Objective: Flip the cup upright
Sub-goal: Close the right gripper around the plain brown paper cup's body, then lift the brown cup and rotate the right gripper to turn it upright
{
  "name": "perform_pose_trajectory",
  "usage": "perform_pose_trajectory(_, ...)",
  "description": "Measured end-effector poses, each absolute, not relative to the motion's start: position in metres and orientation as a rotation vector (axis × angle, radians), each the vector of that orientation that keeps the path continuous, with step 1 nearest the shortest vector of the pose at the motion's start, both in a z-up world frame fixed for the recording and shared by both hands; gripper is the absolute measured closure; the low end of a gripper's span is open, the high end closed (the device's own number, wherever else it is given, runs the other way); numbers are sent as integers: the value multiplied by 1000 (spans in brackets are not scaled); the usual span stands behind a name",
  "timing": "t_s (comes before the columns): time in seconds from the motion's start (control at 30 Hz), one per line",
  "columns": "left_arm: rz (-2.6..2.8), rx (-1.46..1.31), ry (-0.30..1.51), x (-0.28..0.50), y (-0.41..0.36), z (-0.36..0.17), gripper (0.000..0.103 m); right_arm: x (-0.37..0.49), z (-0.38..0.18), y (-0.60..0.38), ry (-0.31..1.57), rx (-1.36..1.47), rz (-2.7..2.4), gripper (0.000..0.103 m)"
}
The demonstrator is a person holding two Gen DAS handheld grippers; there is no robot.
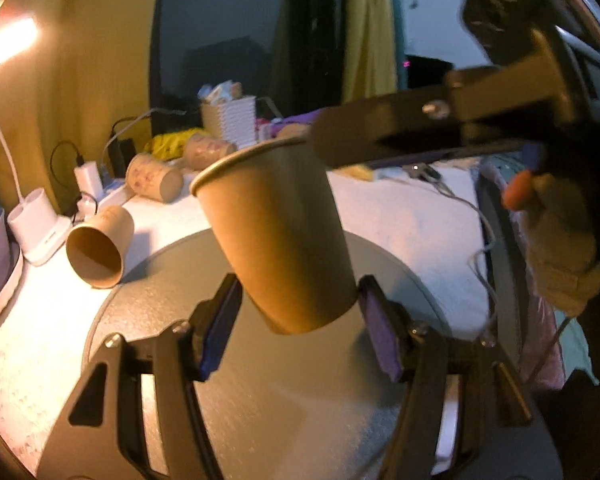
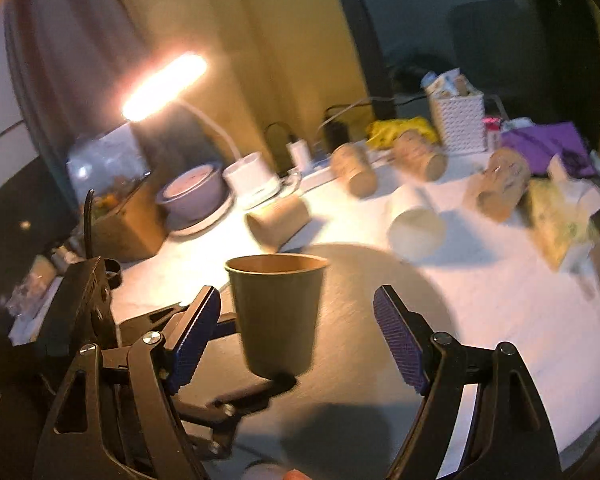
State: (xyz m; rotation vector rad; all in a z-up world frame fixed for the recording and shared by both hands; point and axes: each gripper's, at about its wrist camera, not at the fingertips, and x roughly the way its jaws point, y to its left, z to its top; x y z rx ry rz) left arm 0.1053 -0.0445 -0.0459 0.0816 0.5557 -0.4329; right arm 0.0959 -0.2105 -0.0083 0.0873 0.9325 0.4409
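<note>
A: Big picture first: the white-covered table (image 2: 480,280), cluttered along its far edge, with a grey round mat (image 1: 260,400) on its near side.

B: And over that mat, the brown paper cup (image 1: 276,236), mouth up and leaning, its base between the pads of the left claw (image 1: 300,332).

A: Is it gripped? The pads look to be touching its base on both sides, and the right wrist view shows the base pinched above the mat, so I'd say held.

B: The right claw (image 2: 300,344) is spread wide, holding nothing, cup well inside the gap.

A: So I'd judge the flip nearly done. Next: straighten it, lower it, let go gently.

B: Other cups (image 2: 278,220) lie tipped over farther back. Any writing?

A: A printed pattern on some, too blurred to read.
</note>
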Motion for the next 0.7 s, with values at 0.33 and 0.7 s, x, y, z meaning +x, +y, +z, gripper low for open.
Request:
perform_pose_trajectory(0.33, -506, 152, 473, 75, -56, -42, 41, 79, -16, -195, 953, 94, 472, 21)
perform_pose_trajectory(0.7, -531, 223, 441, 54, -68, -41, 41, 71, -15, -200, 963, 109, 515, 34)
